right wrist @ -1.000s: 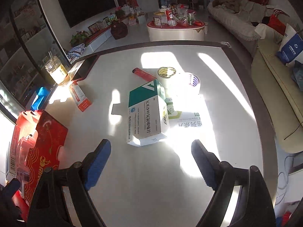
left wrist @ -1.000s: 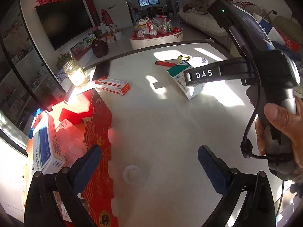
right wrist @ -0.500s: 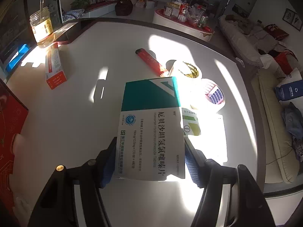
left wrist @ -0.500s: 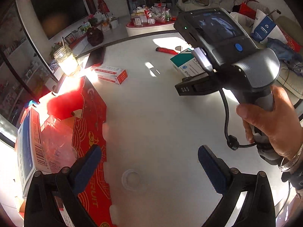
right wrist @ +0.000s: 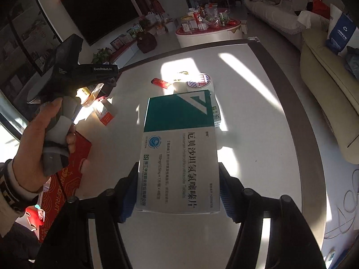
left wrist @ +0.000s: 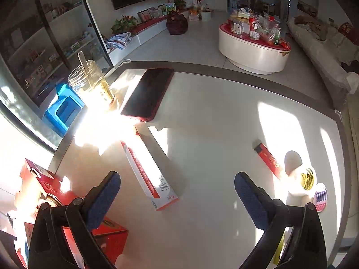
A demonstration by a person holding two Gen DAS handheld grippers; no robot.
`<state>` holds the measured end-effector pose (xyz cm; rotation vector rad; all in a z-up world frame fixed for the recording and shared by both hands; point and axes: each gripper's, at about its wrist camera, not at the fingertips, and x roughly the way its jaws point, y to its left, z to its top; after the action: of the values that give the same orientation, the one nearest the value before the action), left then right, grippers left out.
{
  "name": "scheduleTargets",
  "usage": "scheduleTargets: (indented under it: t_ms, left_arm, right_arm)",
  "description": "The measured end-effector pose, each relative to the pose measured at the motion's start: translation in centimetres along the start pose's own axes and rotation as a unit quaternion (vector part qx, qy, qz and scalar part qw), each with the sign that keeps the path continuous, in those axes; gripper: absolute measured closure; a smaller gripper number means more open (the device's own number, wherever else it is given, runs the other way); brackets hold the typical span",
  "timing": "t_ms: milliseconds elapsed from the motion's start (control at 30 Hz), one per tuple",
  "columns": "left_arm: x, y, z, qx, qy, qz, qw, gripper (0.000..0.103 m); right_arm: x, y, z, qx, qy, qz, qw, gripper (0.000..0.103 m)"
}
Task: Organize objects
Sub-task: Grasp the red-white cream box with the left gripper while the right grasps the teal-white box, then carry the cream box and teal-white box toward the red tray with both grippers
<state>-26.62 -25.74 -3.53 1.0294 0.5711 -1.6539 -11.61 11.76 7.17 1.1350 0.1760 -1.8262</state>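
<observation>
White table [right wrist: 258, 134]: right tongs [right wrist: 177, 192] now grip medicine box [right wrist: 179, 152].

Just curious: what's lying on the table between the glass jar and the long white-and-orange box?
A dark phone in a red case, beside the jar and just beyond the box, in the left wrist view.

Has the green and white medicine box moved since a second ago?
Yes. The medicine box was lying on the table by the tape rolls; now it sits clamped between the right gripper fingers, lifted nearer the camera, away from the rolls.
</observation>
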Motion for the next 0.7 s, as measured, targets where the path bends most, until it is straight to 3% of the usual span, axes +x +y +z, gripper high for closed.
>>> scheduleTargets:
  t_ms: [67,167,267,300,367,433,467,500,700]
  left_arm:
    - [2.4,0.5,1.1,-0.023,0.026,0.019,0.9992,0.000]
    - [6.0,2.1,1.3,-0.079,0.084,0.019,0.9932,0.001]
    - [8.8,3.7,0.4,-0.135,0.145,0.010,0.9800,0.010]
    - [9.4,4.3,0.1,-0.158,0.152,0.000,0.9756,0.008]
    - [9.6,5.1,0.0,-0.175,0.147,0.002,0.9735,0.008]
    - [9.6,5.3,0.1,-0.166,0.138,-0.001,0.9764,0.015]
    - [9.2,5.3,0.2,-0.159,0.127,-0.003,0.9791,0.034]
    - [8.9,5.3,0.2,-0.152,0.117,-0.006,0.9814,0.066]
    - [7.3,5.2,-1.9,-0.117,0.091,-0.077,0.9859,0.068]
  right_arm:
    - [-1.1,-0.7,-0.4,0.009,-0.008,0.008,1.000,0.040]
    - [-1.6,-1.6,-0.7,0.024,-0.011,0.021,0.999,0.040]
    - [-1.7,-1.9,-0.7,0.030,-0.011,0.033,0.999,0.040]
    - [-1.8,-1.8,-0.7,0.028,-0.012,0.034,0.999,0.040]
    - [-1.9,-1.6,-0.8,0.027,-0.014,0.041,0.999,0.039]
    - [-1.9,-1.2,-0.8,0.025,-0.014,0.047,0.998,0.039]
    - [-1.9,-1.1,-0.8,0.024,-0.014,0.049,0.998,0.039]
    - [-1.9,-0.9,-0.8,0.023,-0.016,0.050,0.998,0.039]
    - [-2.0,-0.5,-0.7,0.036,-0.026,0.058,0.997,0.040]
